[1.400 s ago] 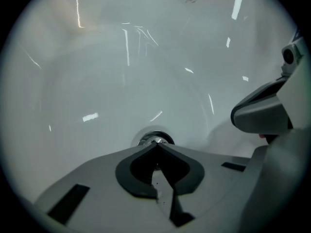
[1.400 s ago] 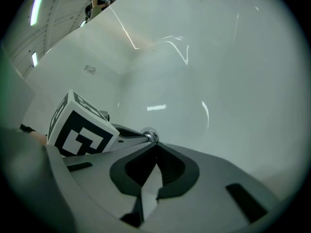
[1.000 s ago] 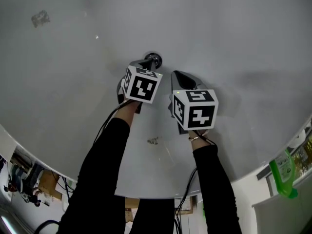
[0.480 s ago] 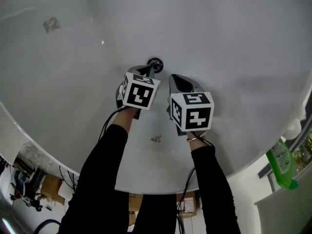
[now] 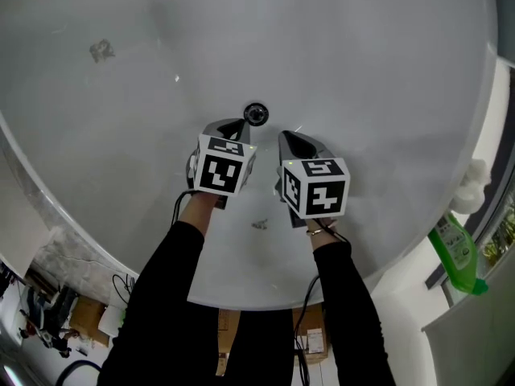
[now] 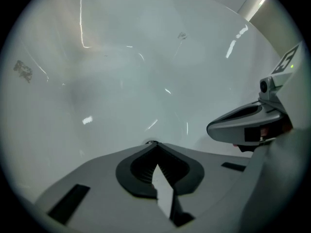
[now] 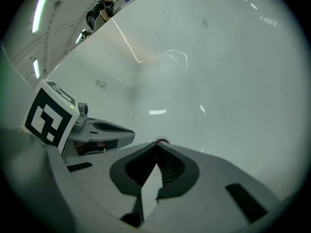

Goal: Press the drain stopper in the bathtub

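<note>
The round chrome drain stopper point(image 5: 256, 114) sits in the white bathtub floor point(image 5: 346, 71), uncovered. My left gripper point(image 5: 236, 125) is shut, its tip just short of the stopper on the near left and not touching it. My right gripper point(image 5: 285, 138) is shut too, a little to the stopper's near right. In the left gripper view the jaws point(image 6: 153, 144) meet with nothing between them, and the right gripper point(image 6: 243, 123) shows beside them. In the right gripper view the closed jaws point(image 7: 157, 143) point at the tub floor, with the left gripper point(image 7: 104, 130) at the left.
The tub's curved rim point(image 5: 48, 207) runs along the near left and right. A green bottle point(image 5: 455, 252) and a white object point(image 5: 471, 185) stand outside the tub at the right. Small smudges point(image 5: 259, 224) mark the tub floor. Boxes and cables point(image 5: 88, 316) lie below the rim.
The left gripper's tip was at the drain stopper a second ago; it has drawn back toward me and the stopper now shows whole. The right gripper has barely moved.
</note>
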Available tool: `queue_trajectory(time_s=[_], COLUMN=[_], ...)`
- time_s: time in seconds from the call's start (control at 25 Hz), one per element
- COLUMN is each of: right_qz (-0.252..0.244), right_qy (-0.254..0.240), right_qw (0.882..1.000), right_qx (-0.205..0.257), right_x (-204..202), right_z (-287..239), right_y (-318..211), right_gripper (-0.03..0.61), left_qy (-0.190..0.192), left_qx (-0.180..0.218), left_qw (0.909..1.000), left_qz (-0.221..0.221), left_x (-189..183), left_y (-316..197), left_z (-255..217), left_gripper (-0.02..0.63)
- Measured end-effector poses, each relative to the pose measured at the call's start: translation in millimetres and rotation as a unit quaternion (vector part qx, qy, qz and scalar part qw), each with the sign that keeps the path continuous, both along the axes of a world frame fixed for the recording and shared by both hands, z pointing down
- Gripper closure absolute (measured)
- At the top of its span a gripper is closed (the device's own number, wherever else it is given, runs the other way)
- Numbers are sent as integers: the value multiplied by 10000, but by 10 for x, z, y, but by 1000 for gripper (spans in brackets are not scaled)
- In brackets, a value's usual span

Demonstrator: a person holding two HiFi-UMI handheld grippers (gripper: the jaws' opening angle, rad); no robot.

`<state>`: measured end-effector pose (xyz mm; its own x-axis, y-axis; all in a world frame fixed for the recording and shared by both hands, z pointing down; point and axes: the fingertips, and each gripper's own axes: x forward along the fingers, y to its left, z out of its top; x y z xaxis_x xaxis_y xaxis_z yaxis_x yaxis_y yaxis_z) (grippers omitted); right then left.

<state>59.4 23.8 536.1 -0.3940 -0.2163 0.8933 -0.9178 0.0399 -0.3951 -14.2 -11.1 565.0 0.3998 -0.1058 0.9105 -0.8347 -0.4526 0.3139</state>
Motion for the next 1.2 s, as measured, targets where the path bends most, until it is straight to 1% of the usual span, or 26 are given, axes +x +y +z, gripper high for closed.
queue_trajectory(time_s=[0.36,0.64,1.04,1.2], right_qz=[-3,-10,3,-9], right_qy=[57,70,146,169], right_qw=[10000,9998,9996,9994], right_qx=[69,170,252,294], right_x=[-10,-39,-87,-113], right_z=[-224,-426,-638,-725], right_y=[64,137,154,165], right_gripper=[577,577,577,577], left_qy=[88,160,204,250], left_qx=[120,239,295,339], left_qw=[9998,9995,9993,9990], left_qz=[-109,-125,-108,-166], left_x=[-129,-145,-233,-269], left_y=[-12,-17,0,9], left_z=[-373,-655,-903,-1013], left_gripper=[609,609,609,609])
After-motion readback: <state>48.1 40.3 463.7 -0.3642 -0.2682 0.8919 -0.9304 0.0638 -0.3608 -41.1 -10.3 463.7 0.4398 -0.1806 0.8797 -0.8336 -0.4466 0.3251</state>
